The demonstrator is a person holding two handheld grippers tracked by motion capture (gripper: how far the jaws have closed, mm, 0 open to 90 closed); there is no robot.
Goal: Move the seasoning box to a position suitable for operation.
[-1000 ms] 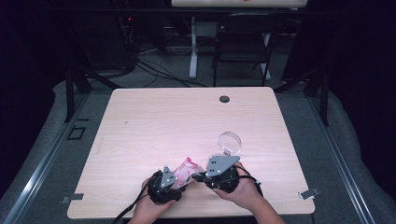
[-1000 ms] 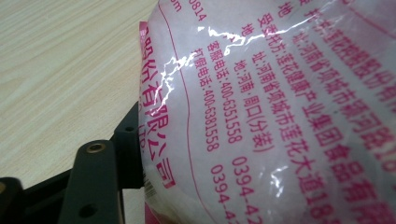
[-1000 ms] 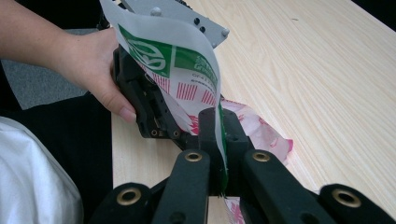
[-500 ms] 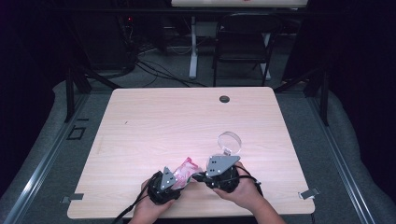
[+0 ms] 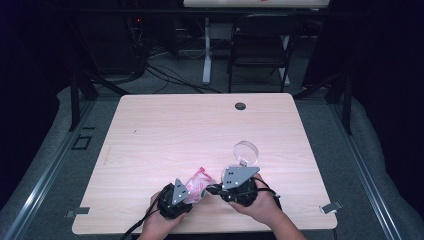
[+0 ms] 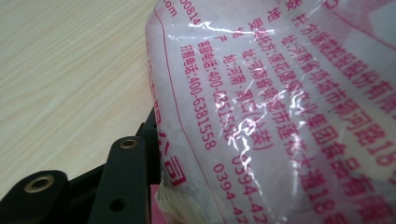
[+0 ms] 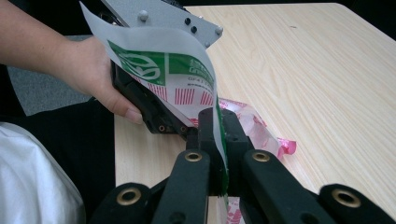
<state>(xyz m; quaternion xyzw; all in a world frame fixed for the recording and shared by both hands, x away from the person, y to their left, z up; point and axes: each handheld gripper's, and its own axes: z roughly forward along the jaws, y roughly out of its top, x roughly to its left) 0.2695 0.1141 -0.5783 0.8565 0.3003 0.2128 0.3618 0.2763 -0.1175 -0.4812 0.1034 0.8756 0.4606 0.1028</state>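
The left gripper (image 5: 192, 192) and the right gripper (image 5: 215, 190) are seen in the high view close together near the front edge of the desk (image 5: 165, 130), each held in one of the person's hands. Between them a pink-and-white plastic bag (image 5: 198, 181) is held, just above the desk surface. Just behind the right gripper, toward the right edge, a clear round lid-like object (image 5: 246, 152) lies on the desk. A small dark round grommet (image 5: 240, 106) is set near the back edge.

In the left gripper view, the bag (image 6: 280, 107) is seen very close, its clear film printed with red characters and white contents showing through. One black jaw is seen at the lower left, lying against the bag's edge. The jaws have just been closing with the bag between them; whether the pads already press on it cannot be told.

In the right gripper view, the two black jaws are shut tight on a thin edge of the bag (image 7: 187, 88), here printed green, white and red. Beyond it, the left gripper (image 7: 154, 105) is seen in the person's hand (image 7: 88, 70), with crumpled pink film lying on the desk.
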